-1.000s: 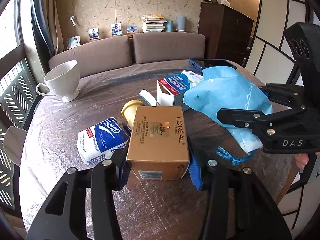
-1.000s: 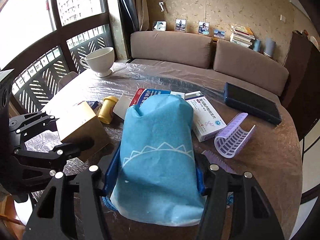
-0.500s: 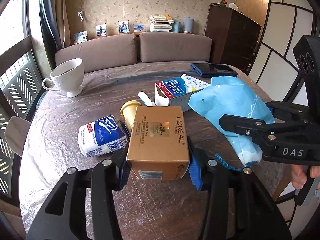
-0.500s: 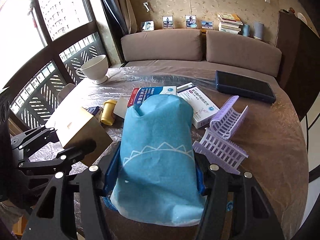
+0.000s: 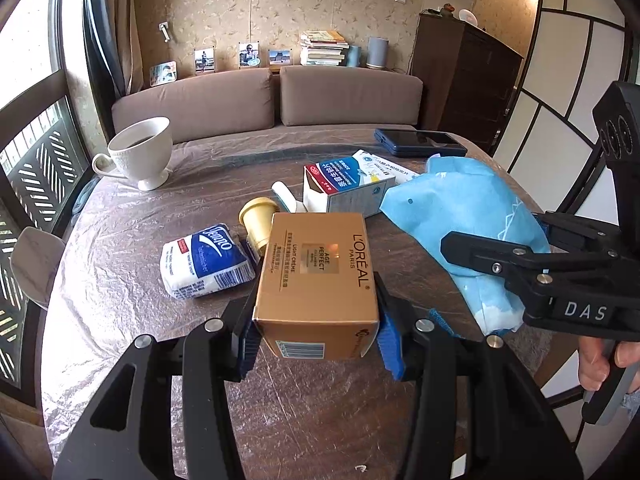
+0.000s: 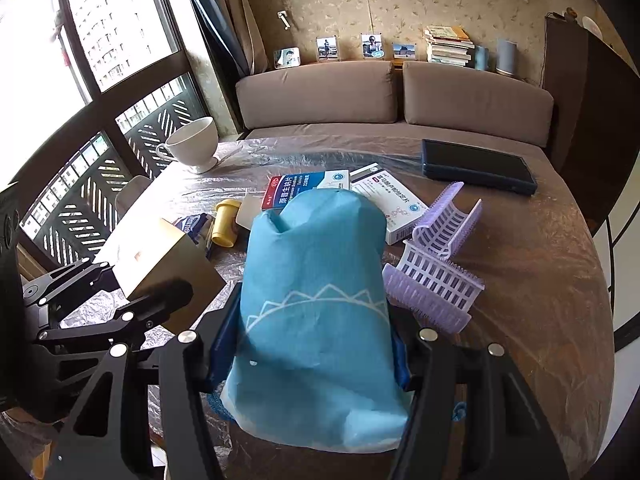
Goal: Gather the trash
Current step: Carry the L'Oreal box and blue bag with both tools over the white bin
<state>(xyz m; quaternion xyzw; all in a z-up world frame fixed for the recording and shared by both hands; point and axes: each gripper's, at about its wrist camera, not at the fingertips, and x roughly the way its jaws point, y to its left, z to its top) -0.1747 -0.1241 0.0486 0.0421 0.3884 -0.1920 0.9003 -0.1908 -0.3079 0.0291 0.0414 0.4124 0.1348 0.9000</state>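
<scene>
In my left gripper (image 5: 316,344) I have the gold cardboard face-cream box (image 5: 318,276) clamped between the blue pads, lifted off the round table covered in clear plastic film (image 5: 120,240). My right gripper (image 6: 308,356) is clenched on the light blue non-woven drawstring bag (image 6: 316,312), whose closed end points away from me and whose mouth I cannot see.

Just past the gold box on the left lie a blue-and-white soft pack of paper tissues (image 5: 206,262) and a small yellow plastic bottle (image 5: 258,222) on its side. Beyond those stands an open white-and-blue medicine carton with a red label (image 5: 344,188), with a second flat white medicine box (image 6: 390,202) touching it.

On the right side, two lilac plastic ribbed racks (image 6: 436,268) lie near the bag, one leaning on the other. Farther back sits a dark blue flat rectangular case (image 6: 478,166), and at the far left edge a white ceramic footed cup (image 5: 140,152) stands upright. Behind the table runs a brown cushioned bench (image 5: 268,96).
</scene>
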